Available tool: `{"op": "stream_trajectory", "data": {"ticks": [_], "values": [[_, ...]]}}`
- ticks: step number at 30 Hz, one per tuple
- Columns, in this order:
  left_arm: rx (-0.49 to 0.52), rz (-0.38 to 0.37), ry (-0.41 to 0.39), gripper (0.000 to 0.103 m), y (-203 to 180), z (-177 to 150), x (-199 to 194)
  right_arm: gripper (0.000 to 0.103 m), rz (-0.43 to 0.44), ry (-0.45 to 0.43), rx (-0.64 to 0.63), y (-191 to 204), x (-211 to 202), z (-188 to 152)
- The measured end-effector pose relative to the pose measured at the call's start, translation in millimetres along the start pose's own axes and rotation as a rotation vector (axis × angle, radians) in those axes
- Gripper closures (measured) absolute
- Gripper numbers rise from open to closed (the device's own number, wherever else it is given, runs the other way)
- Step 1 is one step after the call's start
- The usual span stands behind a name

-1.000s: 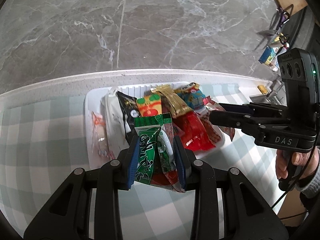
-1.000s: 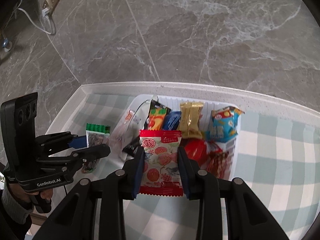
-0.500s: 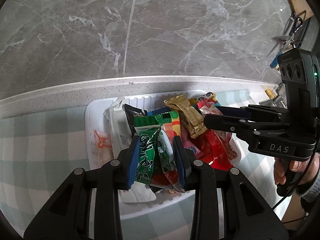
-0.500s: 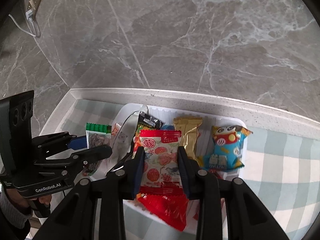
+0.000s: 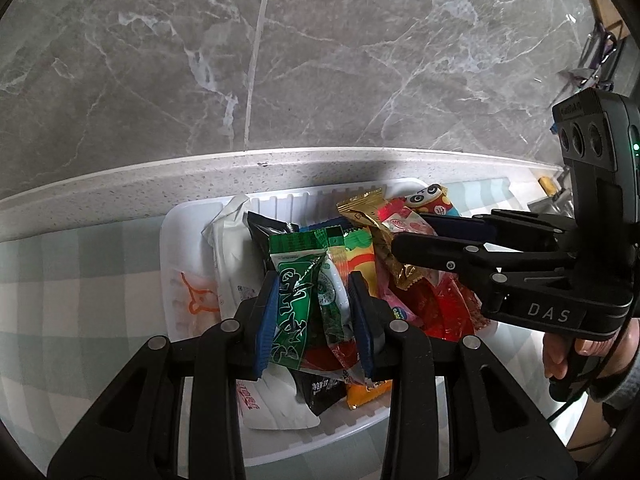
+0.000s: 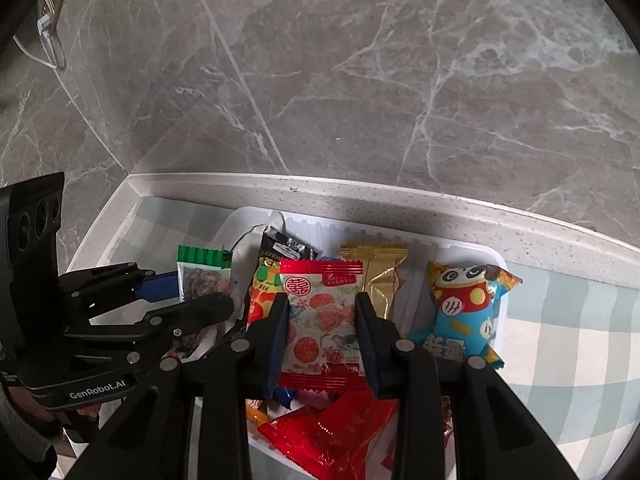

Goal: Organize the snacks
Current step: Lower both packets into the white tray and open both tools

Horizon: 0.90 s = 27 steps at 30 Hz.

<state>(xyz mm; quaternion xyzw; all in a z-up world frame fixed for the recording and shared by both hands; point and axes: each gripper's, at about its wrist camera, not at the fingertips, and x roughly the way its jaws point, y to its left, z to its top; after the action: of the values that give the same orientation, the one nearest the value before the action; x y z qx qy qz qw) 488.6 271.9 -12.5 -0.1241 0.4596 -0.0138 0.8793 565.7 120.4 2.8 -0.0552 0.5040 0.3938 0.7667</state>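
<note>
A white tray [image 5: 168,264] lies on the checked cloth, holding several snack packets. Over its near half, my left gripper [image 5: 314,314] is shut on a green snack packet [image 5: 294,304], with a second clear-and-green wrapper pinched beside it. The right wrist view shows the left gripper [image 6: 200,292] and that green packet [image 6: 204,272] at the tray's left side. My right gripper [image 6: 322,332] is shut on a red-and-white fruit-print packet [image 6: 320,312] above the tray [image 6: 472,250]. From the left wrist view the right gripper [image 5: 414,234] hangs over the tray's right part.
In the tray lie a gold packet [image 6: 376,268], a blue panda packet [image 6: 460,312], a red packet [image 6: 332,428], a black one [image 6: 280,248] and a white one [image 5: 232,256]. A speckled ledge [image 5: 280,176] and marble wall stand right behind. A hand [image 5: 560,356] grips the right tool.
Both grippers have come forward and down over the tray, each still clamped on its packet. The tray and wall look nearer in both views.
</note>
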Motion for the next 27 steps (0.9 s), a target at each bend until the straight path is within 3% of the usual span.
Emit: {"op": "stream_trajectory", "data": {"ticks": [8,17,27], "values": [[0.001,0.019,0.007,0.070,-1,1,9,0.067,-0.023,0.004,-0.014,2,7,2],[-0.005,0.026,-0.008,0.059,-2,1,14,0.064,-0.059,-0.008,-0.045,5,8,2],[-0.038,0.017,-0.060,0.053,0,-1,-6,0.055,-0.082,-0.052,-0.077,16,-11,-1]]}}
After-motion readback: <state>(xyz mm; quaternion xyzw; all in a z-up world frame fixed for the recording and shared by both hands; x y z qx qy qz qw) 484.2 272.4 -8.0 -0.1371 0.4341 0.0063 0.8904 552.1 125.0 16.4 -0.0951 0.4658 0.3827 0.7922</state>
